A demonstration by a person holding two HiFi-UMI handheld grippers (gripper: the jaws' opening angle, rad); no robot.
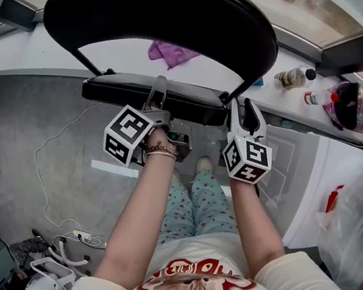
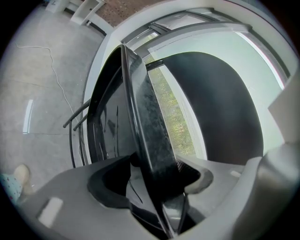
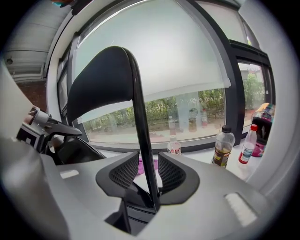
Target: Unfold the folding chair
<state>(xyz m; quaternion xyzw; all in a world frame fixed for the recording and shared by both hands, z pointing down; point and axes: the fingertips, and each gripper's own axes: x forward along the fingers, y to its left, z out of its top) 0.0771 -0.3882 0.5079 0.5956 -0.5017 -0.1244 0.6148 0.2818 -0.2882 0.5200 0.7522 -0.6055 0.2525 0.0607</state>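
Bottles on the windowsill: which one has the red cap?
The slim bottle farthest right, with a white label. The fatter bottle beside it has a black cap and brownish contents.

Both forearms reach forward, roughly parallel. The left forearm [image 1: 139,216] wears a bracelet [image 1: 161,150] at the wrist, just behind its claw's marker cube [image 1: 127,134]. The right forearm [image 1: 255,221] ends behind the second marker cube [image 1: 247,159].

Left gripper [image 1: 156,95]: pointed forward and slightly down. The jaws are closed onto the edge of the seat [image 2: 150,140], which fills the gap between the pads.

Right gripper [image 1: 248,114]: beside the left claw at about the same height, same downward tilt. The jaws stand apart with the frame tube [image 3: 140,117] between them. The tube is nearer the claw's right pad, and a clear gap shows at the left pad.
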